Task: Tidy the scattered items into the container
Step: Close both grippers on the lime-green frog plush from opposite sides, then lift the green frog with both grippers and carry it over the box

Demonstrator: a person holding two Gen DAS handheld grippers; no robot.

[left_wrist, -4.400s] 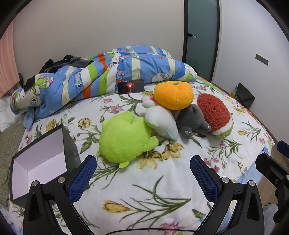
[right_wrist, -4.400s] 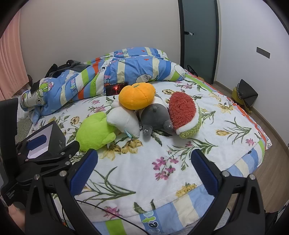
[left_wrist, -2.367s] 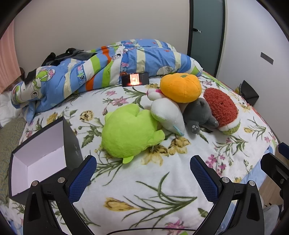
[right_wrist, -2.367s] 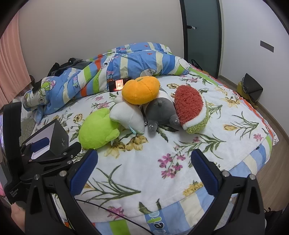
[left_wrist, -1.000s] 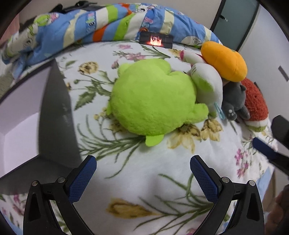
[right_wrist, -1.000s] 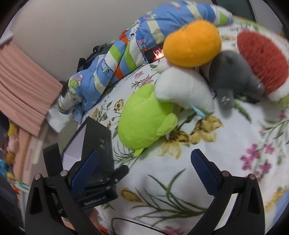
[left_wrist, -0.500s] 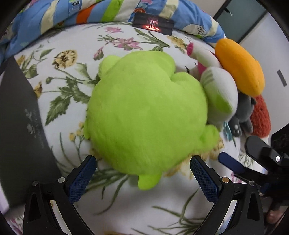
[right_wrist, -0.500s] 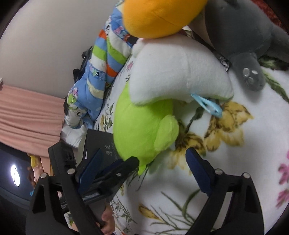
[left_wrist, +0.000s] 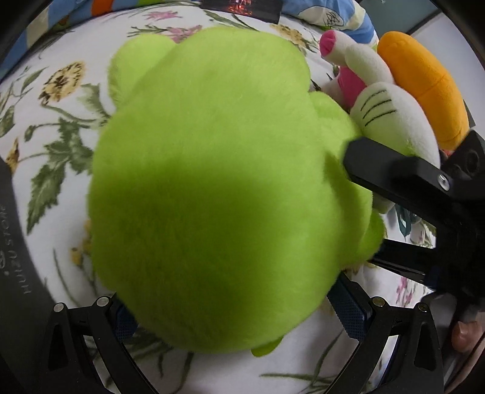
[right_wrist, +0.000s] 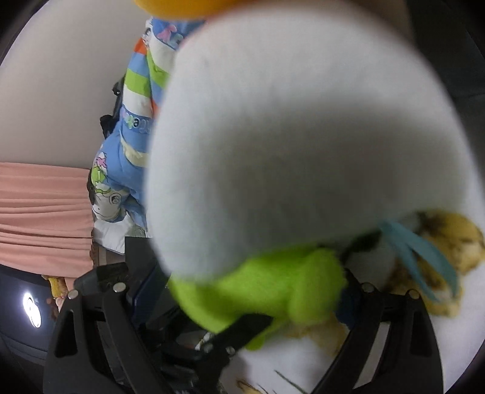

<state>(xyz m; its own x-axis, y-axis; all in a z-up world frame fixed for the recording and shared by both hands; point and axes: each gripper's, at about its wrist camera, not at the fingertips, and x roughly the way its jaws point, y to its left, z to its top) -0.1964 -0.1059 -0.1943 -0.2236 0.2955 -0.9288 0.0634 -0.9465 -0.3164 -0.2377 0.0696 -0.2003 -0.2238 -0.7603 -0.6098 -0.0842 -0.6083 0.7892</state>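
A lime green plush point(left_wrist: 218, 188) lies on the floral bedspread point(left_wrist: 54, 145) and fills the left wrist view. My left gripper point(left_wrist: 239, 312) is open with its jaws on either side of the plush's near end. My right gripper point(right_wrist: 251, 291) is open too, astride the green plush's side point(right_wrist: 272, 282), with the white plush point(right_wrist: 303, 127) close above it. The right gripper's finger point(left_wrist: 391, 169) shows pressed against the green plush's right side. An orange plush point(left_wrist: 424, 94) rests behind the white plush point(left_wrist: 391, 118). The black box point(left_wrist: 12, 272) is at the left edge.
A striped blue duvet point(right_wrist: 136, 121) is bunched at the head of the bed. A dark phone with a lit screen point(left_wrist: 242, 6) lies behind the green plush. Pink curtains point(right_wrist: 39, 212) hang at the left. A hand point(left_wrist: 463, 333) holds the right gripper.
Both grippers have moved in close on the plush pile. The green plush now fills the left view and the white plush fills the right view. Both jaws have narrowed.
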